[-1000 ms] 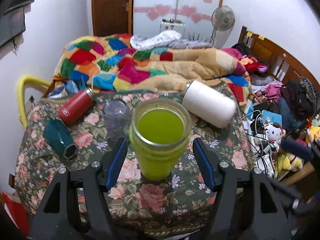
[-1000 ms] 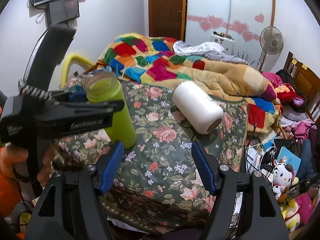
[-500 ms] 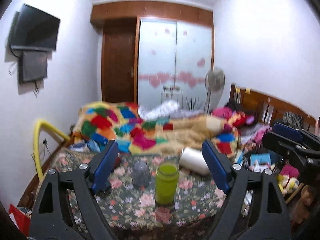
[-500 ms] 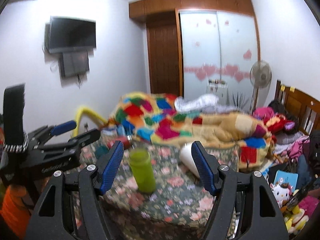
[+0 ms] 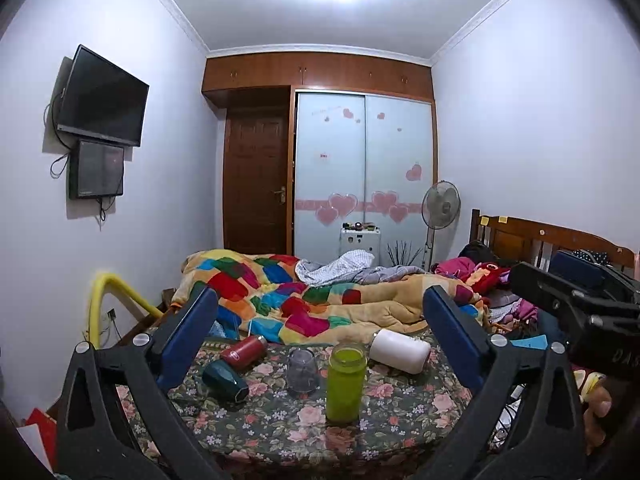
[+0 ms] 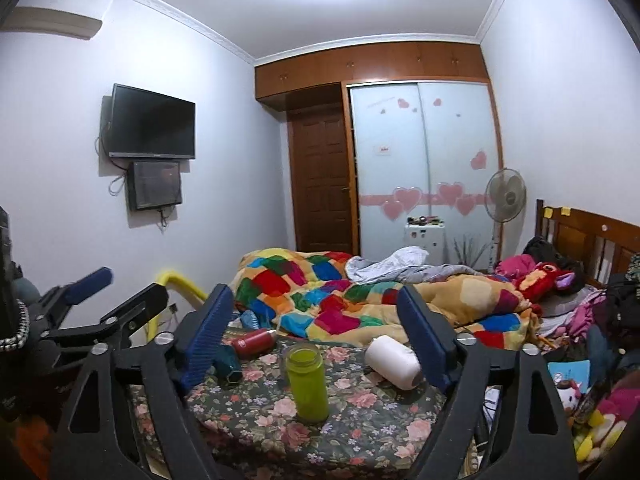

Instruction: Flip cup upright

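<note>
A lime-green cup (image 5: 345,383) stands upright, mouth up, on the floral-covered table (image 5: 392,420); it also shows in the right wrist view (image 6: 307,383). My left gripper (image 5: 320,340) is open and empty, held back and above the table. My right gripper (image 6: 316,334) is open and empty, also pulled back. A white bottle (image 5: 400,350) (image 6: 394,361), a red bottle (image 5: 243,352) (image 6: 254,342) and a dark teal cup (image 5: 225,380) (image 6: 228,364) lie on their sides. A clear cup (image 5: 303,372) stands behind the green one.
A bed with a patchwork quilt (image 5: 304,304) lies behind the table. A yellow rail (image 5: 108,300) is at the left. Toys and clothes (image 6: 588,400) pile at the right. The right gripper's body (image 5: 580,312) shows at the left view's right edge.
Both grippers have drawn back and up from the table. The left gripper, close around the green cup a second ago, is now far from it; the cup stays upright.
</note>
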{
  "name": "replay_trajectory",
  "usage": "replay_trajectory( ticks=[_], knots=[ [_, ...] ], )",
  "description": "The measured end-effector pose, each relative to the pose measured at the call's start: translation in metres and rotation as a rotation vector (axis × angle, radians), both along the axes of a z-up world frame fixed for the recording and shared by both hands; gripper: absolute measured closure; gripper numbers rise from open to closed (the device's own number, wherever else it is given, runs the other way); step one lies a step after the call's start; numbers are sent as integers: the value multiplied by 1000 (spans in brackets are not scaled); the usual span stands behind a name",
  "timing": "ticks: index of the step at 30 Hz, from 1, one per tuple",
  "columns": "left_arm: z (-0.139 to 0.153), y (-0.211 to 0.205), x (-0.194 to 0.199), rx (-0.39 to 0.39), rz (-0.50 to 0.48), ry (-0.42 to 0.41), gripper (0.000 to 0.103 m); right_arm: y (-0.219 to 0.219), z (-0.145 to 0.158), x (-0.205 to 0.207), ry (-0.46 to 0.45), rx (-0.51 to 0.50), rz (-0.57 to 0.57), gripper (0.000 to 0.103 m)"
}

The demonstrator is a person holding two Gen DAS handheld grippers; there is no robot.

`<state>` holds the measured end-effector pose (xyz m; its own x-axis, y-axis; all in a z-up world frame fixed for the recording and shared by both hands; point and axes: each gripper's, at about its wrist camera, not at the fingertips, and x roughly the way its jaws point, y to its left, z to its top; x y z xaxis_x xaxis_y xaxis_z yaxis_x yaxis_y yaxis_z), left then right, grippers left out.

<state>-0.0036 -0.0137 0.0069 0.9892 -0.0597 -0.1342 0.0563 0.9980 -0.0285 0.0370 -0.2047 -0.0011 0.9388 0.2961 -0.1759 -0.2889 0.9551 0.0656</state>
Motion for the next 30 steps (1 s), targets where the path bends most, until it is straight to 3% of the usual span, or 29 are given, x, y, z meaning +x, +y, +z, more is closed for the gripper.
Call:
replay_trajectory(
  ticks=[2, 5, 30],
  knots=[
    [-3, 1, -1, -6, 3, 11, 0, 2, -3, -1, -1, -11, -22, 4],
    [-7, 4, 1, -16, 3, 26, 0, 2, -5, -4, -1, -25, -37, 1],
    [-14, 6, 8, -23, 22, 64, 0, 4, -8, -7, 27, -48, -43, 1]
  ],
)
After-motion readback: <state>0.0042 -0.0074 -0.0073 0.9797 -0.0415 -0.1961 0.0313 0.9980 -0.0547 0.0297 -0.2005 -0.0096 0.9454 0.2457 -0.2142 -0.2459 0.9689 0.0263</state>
